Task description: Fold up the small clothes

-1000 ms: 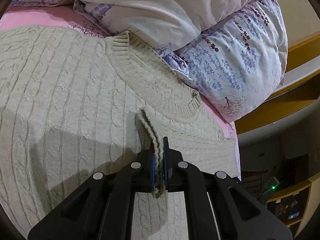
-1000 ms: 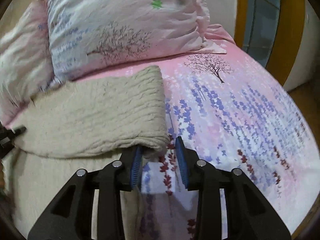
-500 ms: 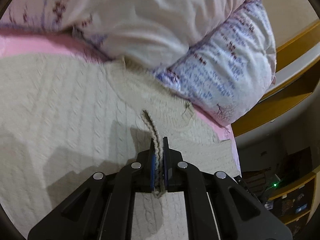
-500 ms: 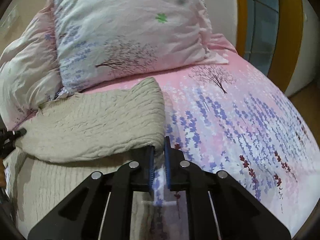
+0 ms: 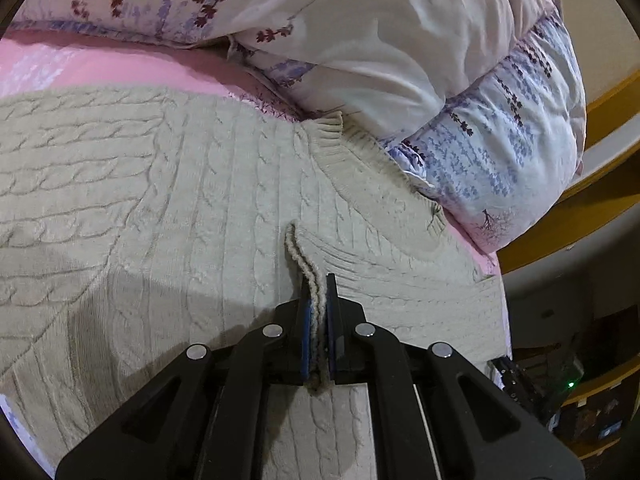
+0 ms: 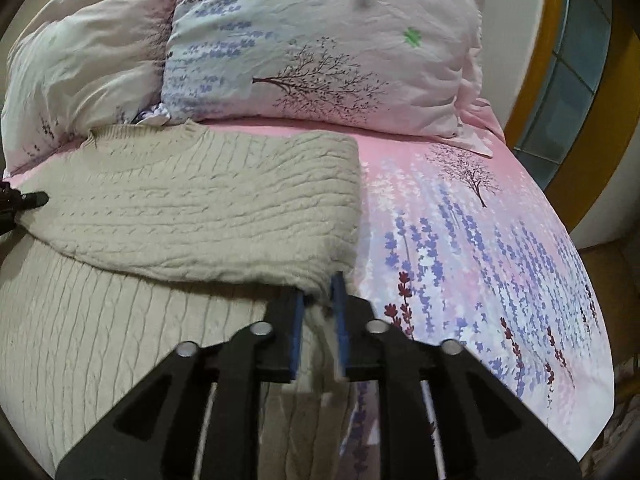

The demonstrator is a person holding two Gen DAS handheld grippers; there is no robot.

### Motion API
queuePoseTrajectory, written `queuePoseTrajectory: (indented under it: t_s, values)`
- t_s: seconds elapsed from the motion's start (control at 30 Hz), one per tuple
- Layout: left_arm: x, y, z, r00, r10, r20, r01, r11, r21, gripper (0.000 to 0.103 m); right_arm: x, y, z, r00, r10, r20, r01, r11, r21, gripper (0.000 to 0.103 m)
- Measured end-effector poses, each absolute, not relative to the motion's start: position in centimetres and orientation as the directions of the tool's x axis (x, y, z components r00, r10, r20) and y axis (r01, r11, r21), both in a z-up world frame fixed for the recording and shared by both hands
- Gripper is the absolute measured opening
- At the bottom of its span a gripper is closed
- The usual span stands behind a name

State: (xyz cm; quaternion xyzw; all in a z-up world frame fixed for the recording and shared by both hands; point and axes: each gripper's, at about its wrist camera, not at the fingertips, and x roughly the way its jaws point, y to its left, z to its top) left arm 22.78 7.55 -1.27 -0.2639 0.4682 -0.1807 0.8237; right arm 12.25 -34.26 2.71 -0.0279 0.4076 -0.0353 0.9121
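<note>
A beige cable-knit sweater lies on the pink bed sheet, its ribbed collar against the pillows. My left gripper is shut on a raised double fold of the sweater's knit, just below the collar. In the right wrist view the sweater has one part folded over the rest. My right gripper is at the near corner of that folded part. Its jaws are opening, with the corner between them and a gap showing. The left gripper's tip shows at the far left edge.
Floral pillows and a bunched duvet crowd the head of the bed. Bare floral sheet spreads to the right of the sweater. A yellow wooden frame and dark shelves stand beyond the bed edge.
The right jaws closed on the folded corner half a second ago and have since spread apart. The left gripper kept its pinch and shifted with the fold; the collar sits further from it.
</note>
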Motion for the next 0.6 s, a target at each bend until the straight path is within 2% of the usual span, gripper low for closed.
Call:
queuePoseTrajectory:
  t_s: [0.03, 0.07, 0.27, 0.37, 0.5, 0.53, 0.57, 0.6]
  values:
    - [22.7, 7.4, -1.2, 0.496, -0.54, -0.68, 0.057, 0.802, -0.595, 0.005, 12.1, -34.4, 2.8, 0.661, -0.075, -0.746, 0.035, 0.997, -0.069, 0.036]
    - [22.7, 7.3, -1.2, 0.496, -0.539, -0.681, 0.06, 0.803, -0.593, 0.005, 11.8, -34.5, 3.1, 0.663, -0.056, -0.746, 0.03, 0.998, -0.048, 0.039]
    - [22.6, 7.5, -1.4, 0.493, -0.555, -0.67, 0.044, 0.785, -0.618, 0.006, 10.2, -35.9, 6.4, 0.756, 0.01, -0.655, 0.05, 0.996, 0.073, 0.039]
    - [22.6, 7.6, -1.3, 0.495, -0.552, -0.672, 0.045, 0.788, -0.614, 0.006, 12.4, -37.9, 6.3, 0.731, 0.024, -0.682, 0.12, 0.979, 0.163, 0.039]
    - [22.6, 7.7, -1.3, 0.493, -0.558, -0.667, 0.037, 0.78, -0.625, 0.006, 15.4, -40.4, 4.2, 0.672, 0.125, -0.73, 0.184, 0.927, 0.327, 0.039]
    - [22.6, 7.7, -1.3, 0.492, -0.559, -0.667, 0.037, 0.78, -0.625, 0.006, 16.1, -40.7, 3.6, 0.654, 0.154, -0.74, 0.193, 0.913, 0.36, 0.039]
    - [22.6, 7.6, -1.4, 0.492, -0.558, -0.668, 0.039, 0.781, -0.624, 0.006, 16.6, -40.9, 2.8, 0.635, 0.184, -0.75, 0.199, 0.9, 0.388, 0.034]
    - [22.6, 7.6, -1.4, 0.492, -0.557, -0.669, 0.042, 0.782, -0.622, 0.006, 16.9, -41.0, 2.4, 0.626, 0.197, -0.755, 0.199, 0.895, 0.399, 0.023]
